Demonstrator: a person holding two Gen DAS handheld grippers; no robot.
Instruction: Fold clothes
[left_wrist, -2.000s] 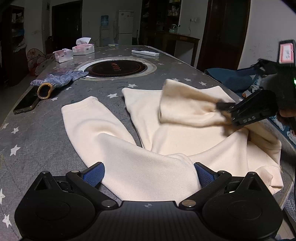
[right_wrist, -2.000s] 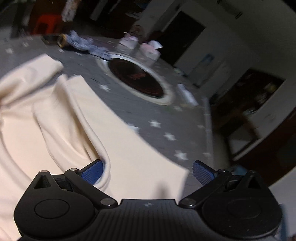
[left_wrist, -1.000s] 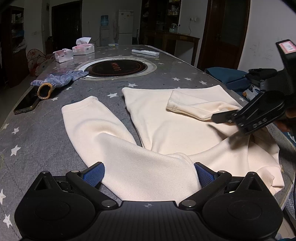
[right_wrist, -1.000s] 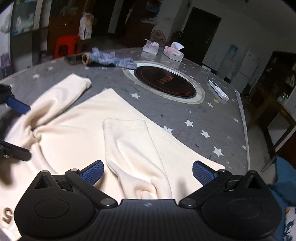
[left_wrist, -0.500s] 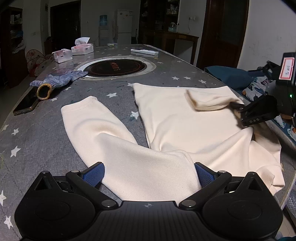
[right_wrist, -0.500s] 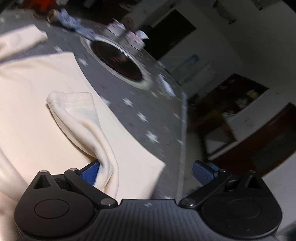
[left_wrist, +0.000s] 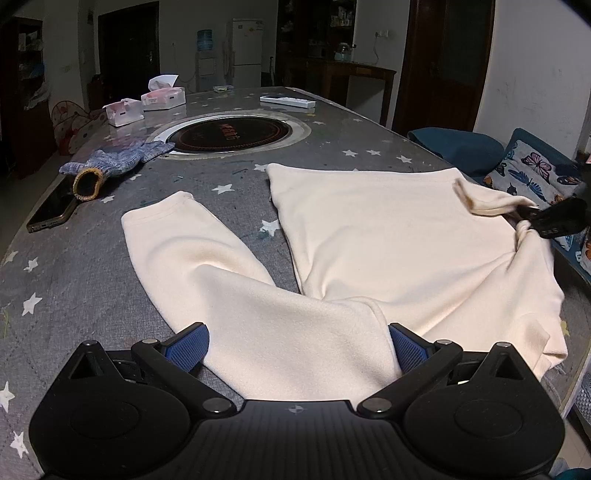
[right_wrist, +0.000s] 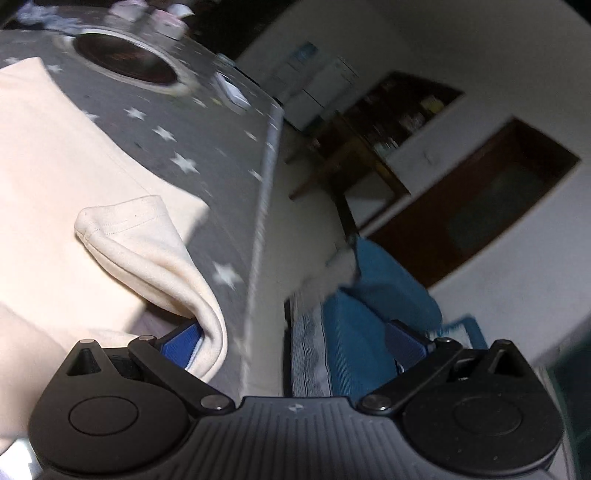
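A cream sweatshirt (left_wrist: 388, 236) lies spread on the grey star-print tablecloth (left_wrist: 74, 280). Its left sleeve (left_wrist: 192, 251) runs diagonally toward me, and the shoulder end lies between the pads of my open left gripper (left_wrist: 295, 347). My right gripper (left_wrist: 546, 221) is at the table's right edge with the right sleeve bunched at its tip. In the right wrist view that sleeve (right_wrist: 147, 251) hangs over the left finger (right_wrist: 181, 347) of the right gripper (right_wrist: 295, 343); its jaws stand wide apart, nothing clamped between them.
A knit glove (left_wrist: 110, 166) and a phone (left_wrist: 51, 214) lie at the left. A round hob (left_wrist: 229, 134), two tissue boxes (left_wrist: 162, 98) and a remote (left_wrist: 288, 103) sit further back. Blue cushions (right_wrist: 369, 295) lie beyond the table edge (right_wrist: 262, 206).
The right gripper has pulled the right sleeve off the sweatshirt's body and out to the table's right edge. The body now lies flat. The left gripper has not moved.
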